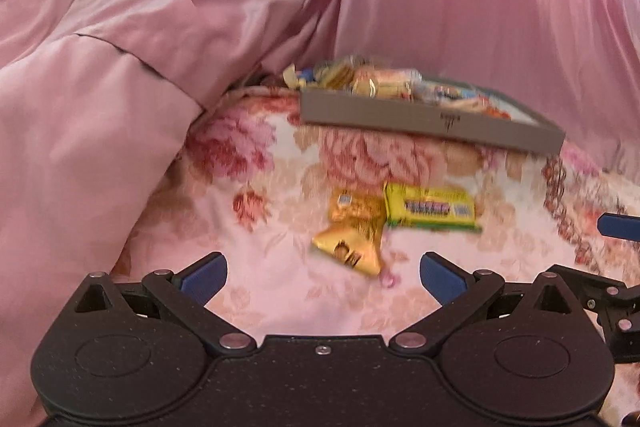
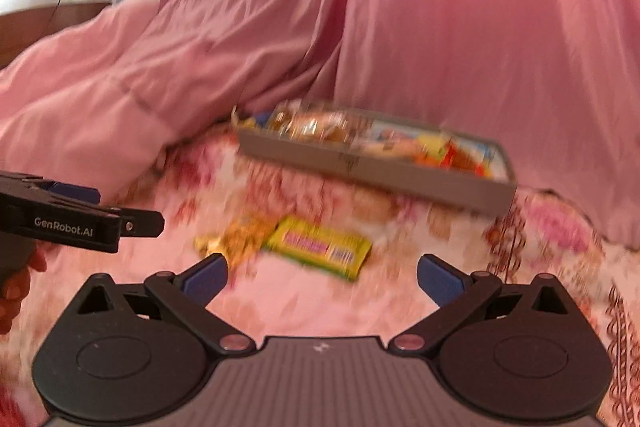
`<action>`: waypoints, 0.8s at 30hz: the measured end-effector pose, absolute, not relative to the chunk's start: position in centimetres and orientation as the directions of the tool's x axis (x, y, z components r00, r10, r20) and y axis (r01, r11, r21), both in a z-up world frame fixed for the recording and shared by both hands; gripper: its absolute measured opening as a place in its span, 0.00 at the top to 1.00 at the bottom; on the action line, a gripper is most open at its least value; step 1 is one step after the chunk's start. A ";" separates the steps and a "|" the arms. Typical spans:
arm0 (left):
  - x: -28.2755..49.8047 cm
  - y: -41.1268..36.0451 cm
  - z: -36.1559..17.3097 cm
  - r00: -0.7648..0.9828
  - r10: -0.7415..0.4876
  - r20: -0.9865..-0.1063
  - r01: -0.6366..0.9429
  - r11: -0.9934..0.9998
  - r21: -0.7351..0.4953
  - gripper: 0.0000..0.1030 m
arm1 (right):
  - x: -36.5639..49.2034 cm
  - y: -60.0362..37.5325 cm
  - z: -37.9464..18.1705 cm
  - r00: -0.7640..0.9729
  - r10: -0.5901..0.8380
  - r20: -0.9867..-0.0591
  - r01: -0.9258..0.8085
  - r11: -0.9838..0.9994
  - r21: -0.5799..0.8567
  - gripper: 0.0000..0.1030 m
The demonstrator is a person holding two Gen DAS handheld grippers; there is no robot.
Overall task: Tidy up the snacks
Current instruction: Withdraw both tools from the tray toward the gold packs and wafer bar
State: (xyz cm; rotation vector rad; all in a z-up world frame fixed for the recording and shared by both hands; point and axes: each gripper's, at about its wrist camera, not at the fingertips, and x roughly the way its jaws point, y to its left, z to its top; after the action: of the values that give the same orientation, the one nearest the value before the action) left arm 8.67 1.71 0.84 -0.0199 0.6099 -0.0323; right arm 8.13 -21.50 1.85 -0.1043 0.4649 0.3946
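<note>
A gold snack packet [image 1: 352, 231] and a yellow-green snack bar [image 1: 432, 207] lie side by side on the floral bedspread. A grey tray [image 1: 432, 121] holding several snacks sits behind them. My left gripper [image 1: 323, 277] is open and empty, just short of the gold packet. In the right wrist view, my right gripper [image 2: 322, 281] is open and empty, just short of the snack bar [image 2: 320, 247]; the gold packet [image 2: 236, 239] lies to its left and the tray [image 2: 380, 173] beyond. The left gripper also shows at the left edge of that view [image 2: 132, 225].
A pink duvet [image 1: 80, 127] is heaped on the left. Pink curtains [image 1: 480, 7] hang behind the tray. The floral bedspread [image 1: 248, 155] covers the surface. The right gripper's blue finger [image 1: 620, 225] enters the left wrist view at the right edge.
</note>
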 end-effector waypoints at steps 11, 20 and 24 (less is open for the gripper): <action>8.8 1.1 -0.8 0.798 -0.043 -0.601 0.077 0.996 0.032 0.01 | 7.9 -21.1 -0.5 0.776 0.333 -0.536 -0.387 0.922 0.012 0.00; 11.2 0.2 -2.4 0.811 -0.084 -0.578 0.153 0.986 0.072 0.01 | 9.4 -21.6 -2.4 0.741 0.291 -0.605 -0.362 0.932 0.005 0.00; 12.6 -0.1 -3.0 0.817 -0.120 -0.564 0.205 0.975 0.089 0.01 | 10.2 -21.8 -2.8 0.728 0.272 -0.629 -0.358 0.934 -0.010 0.00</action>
State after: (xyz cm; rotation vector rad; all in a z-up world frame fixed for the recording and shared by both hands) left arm 12.58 -0.13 -2.98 0.1479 0.5896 -0.1739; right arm 10.17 -21.82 -2.77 -0.1338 0.6712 0.3483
